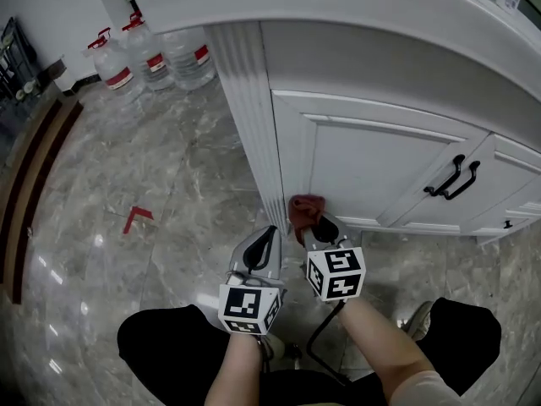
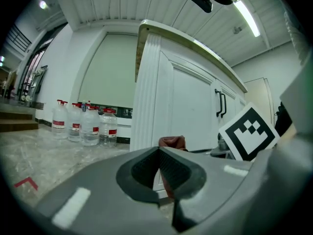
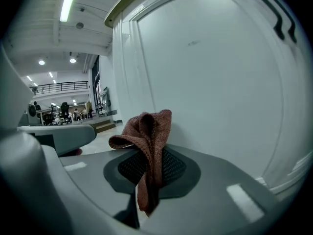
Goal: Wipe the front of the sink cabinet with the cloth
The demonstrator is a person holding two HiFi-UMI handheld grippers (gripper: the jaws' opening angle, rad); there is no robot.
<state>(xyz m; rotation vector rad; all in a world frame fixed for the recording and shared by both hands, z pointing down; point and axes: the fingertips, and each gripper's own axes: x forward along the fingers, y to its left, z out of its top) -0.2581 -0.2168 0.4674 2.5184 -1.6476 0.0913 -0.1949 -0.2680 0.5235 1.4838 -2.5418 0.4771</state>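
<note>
Holding the cloth low at the cabinet front

The right gripper (image 1: 319, 229) was clamped on the reddish-brown cloth (image 3: 148, 129), its jaws pressed together with the fabric pinched in the seam between them. The cloth was bunched, its long axis running along that seam: one end hung down at the back of the jaws, and the other stood up past the jaw tips, pointing at the cabinet door (image 1: 365, 169) straight ahead. A fold flopped over to the gripper's left. Whether the raised end touched the door or stopped just short of it could not be told.

The cloth sat at the door's lower left corner. Just to the right gripper's left rose the fluted corner post (image 1: 248, 112); below the cloth lay the bottom rail and the marble floor (image 1: 127, 176). Above and to the right, the flat white panel ran open as far as the two black handles (image 1: 453, 179), with the countertop edge (image 1: 338, 2) overhanging.

The left gripper (image 1: 263, 245) was close beside the right one, on its left, jaws clenched together with nothing between them, pointing at the foot of the post. Well off to its left stood several water bottles (image 1: 152, 56) with red caps, and a red corner mark (image 1: 136, 218) lay on the floor nearer by.
</note>
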